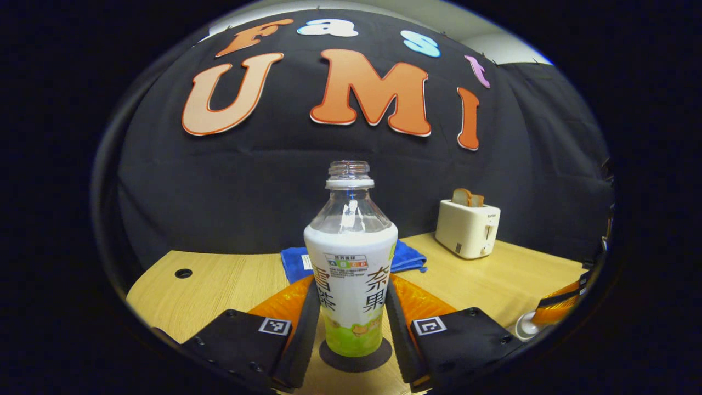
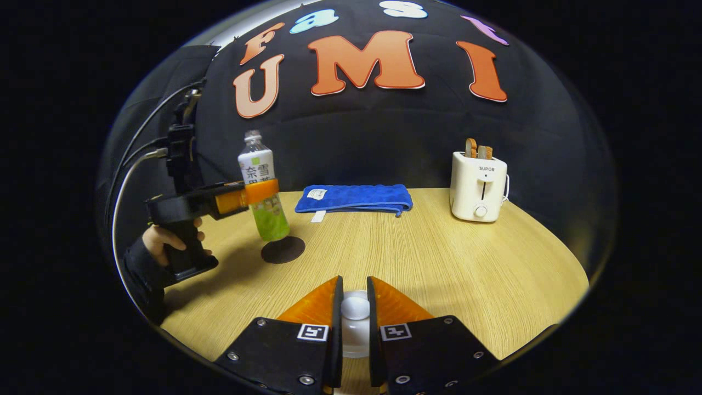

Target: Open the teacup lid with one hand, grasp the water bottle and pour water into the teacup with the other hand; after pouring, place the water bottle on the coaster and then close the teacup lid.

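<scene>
The uncapped water bottle (image 1: 351, 263) stands upright between the fingers of my left gripper (image 1: 351, 307), which is shut on its label. Its base is at or just above the dark round coaster (image 1: 356, 365). In the right gripper view the bottle (image 2: 256, 167) leans slightly over the coaster (image 2: 283, 249), held by the left gripper (image 2: 258, 195). My right gripper (image 2: 355, 296) is shut on the white knob of the teacup lid (image 2: 355, 308), with the white teacup (image 2: 355, 340) right below. I cannot tell whether the lid rests on the cup. The right gripper (image 1: 559, 307) also appears at the far right in the left gripper view, over the cup (image 1: 525, 326).
A folded blue towel (image 2: 354, 198) lies at the back of the wooden table (image 2: 466, 263). A white toaster (image 2: 479, 186) holding bread slices stands at the back right. A person's hand (image 2: 164, 238) grips the left gripper's handle. A cable hole (image 1: 183, 272) sits near the table's left edge.
</scene>
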Motion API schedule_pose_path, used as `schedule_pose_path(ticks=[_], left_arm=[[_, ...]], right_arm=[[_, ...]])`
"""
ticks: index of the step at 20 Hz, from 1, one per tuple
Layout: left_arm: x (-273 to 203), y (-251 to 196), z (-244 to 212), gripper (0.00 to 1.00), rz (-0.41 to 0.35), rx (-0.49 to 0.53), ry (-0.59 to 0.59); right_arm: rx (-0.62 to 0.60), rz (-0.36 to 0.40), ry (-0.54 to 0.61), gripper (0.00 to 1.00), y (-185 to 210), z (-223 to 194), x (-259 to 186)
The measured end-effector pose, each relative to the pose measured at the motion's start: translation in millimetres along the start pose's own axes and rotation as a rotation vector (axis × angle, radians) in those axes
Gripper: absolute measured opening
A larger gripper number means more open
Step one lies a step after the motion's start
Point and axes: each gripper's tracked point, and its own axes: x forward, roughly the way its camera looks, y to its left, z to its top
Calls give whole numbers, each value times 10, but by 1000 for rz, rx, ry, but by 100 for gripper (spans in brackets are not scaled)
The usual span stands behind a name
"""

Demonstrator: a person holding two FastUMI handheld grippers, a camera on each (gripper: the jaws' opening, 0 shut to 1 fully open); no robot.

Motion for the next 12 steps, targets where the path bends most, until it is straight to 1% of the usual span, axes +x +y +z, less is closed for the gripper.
schedule_pose_path(ticks=[1, 2, 4, 7, 8, 11, 12], left_arm=[[35, -1, -38, 65, -1, -4, 12], [58, 9, -63, 67, 4, -14, 13], [68, 49, -125, 65, 15, -21, 26], [81, 58, -210, 67, 18, -23, 51], [73, 58, -188, 70, 20, -25, 50], [69, 38, -213, 71, 16, -33, 54], [65, 20, -225, 70, 12, -38, 60]], right_arm=[[-1, -3, 1, 20, -12, -4, 3], [-2, -6, 0, 20, -24, -8, -1], [-2, -10, 2, 20, -52, -18, -10], [1, -12, 1, 20, -61, -21, -12], [2, -11, 1, 20, -54, -21, -13], [0, -11, -2, 20, -54, -23, -29], [0, -10, -4, 20, -53, -16, -34]])
